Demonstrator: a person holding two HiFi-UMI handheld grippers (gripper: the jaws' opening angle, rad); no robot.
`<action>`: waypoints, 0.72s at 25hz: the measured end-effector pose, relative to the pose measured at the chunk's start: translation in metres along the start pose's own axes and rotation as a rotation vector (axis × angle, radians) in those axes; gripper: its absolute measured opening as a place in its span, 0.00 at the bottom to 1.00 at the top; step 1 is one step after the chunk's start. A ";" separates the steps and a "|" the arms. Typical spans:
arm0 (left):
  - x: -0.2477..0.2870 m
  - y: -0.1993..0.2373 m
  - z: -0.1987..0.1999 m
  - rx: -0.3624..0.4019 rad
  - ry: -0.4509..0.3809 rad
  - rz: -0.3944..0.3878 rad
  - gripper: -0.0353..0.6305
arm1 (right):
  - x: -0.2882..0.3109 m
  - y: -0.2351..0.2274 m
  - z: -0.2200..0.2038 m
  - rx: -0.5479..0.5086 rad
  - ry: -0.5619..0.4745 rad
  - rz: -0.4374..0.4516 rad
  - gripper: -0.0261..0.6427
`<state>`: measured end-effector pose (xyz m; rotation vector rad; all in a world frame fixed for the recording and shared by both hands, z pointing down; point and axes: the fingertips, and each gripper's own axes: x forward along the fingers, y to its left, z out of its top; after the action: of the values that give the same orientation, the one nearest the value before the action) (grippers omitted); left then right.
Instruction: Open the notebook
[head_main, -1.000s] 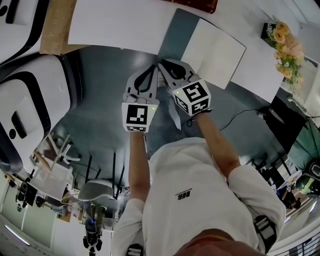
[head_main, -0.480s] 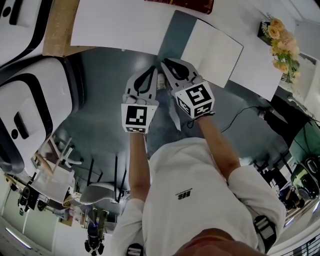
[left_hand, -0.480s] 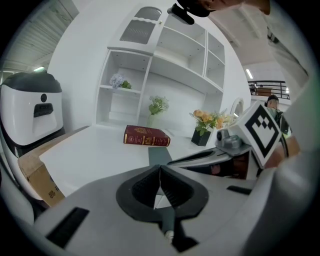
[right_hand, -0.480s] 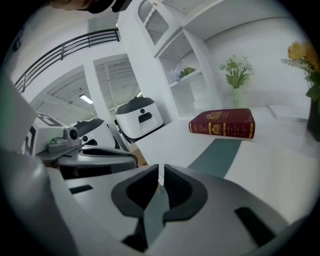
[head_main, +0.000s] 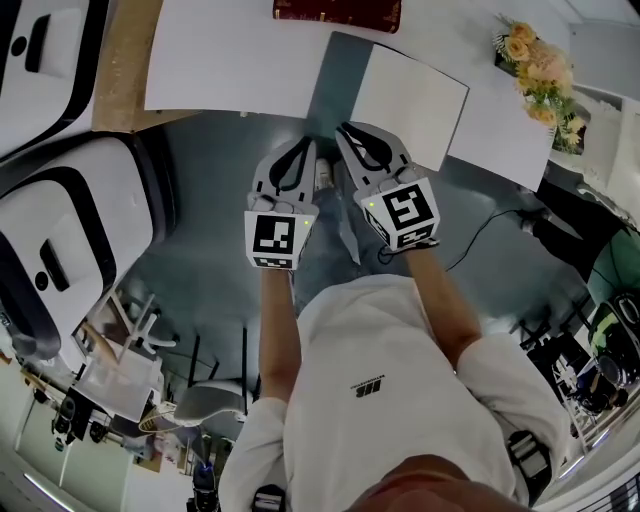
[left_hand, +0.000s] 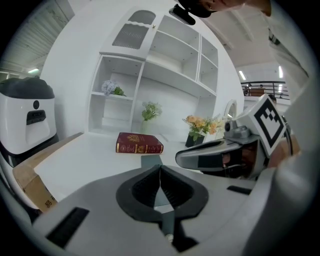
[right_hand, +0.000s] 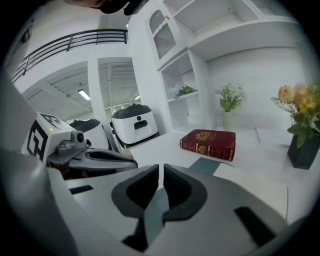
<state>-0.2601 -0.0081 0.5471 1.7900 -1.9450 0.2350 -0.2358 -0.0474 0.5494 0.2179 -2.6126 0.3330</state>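
- Your left hand-held gripper (head_main: 303, 143) and right hand-held gripper (head_main: 347, 130) hang side by side just short of the counter (head_main: 230, 60). Both have their jaws pressed together with nothing between them.
- The notebook (head_main: 410, 95) lies at the counter's near edge and looks open already, with the teal cover (head_main: 333, 70) flat to the left and a white page to the right.
- Risk one: the page may not be settled. A brush from either closed tip could flip it back or shove the notebook off the near edge.
- Risk two: the two grippers sit just beside each other, so a careless swing could knock them together.
- Risk three: if another leaf needs turning, closed jaws can only push, so spread them first.
- The book (head_main: 337, 12) behind and the flowers (head_main: 530, 60) far right stand well apart from your grippers and are unlikely trouble.
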 end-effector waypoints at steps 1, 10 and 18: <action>0.000 -0.002 0.002 0.005 -0.001 -0.007 0.05 | -0.004 0.000 0.002 0.000 -0.005 -0.007 0.05; -0.008 -0.027 0.019 0.051 -0.011 -0.067 0.05 | -0.045 -0.004 0.010 -0.002 -0.036 -0.083 0.05; -0.016 -0.054 0.027 0.071 -0.014 -0.112 0.05 | -0.078 -0.009 0.015 -0.005 -0.058 -0.140 0.05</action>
<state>-0.2136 -0.0126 0.5059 1.9440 -1.8594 0.2571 -0.1734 -0.0531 0.5001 0.4123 -2.6375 0.2752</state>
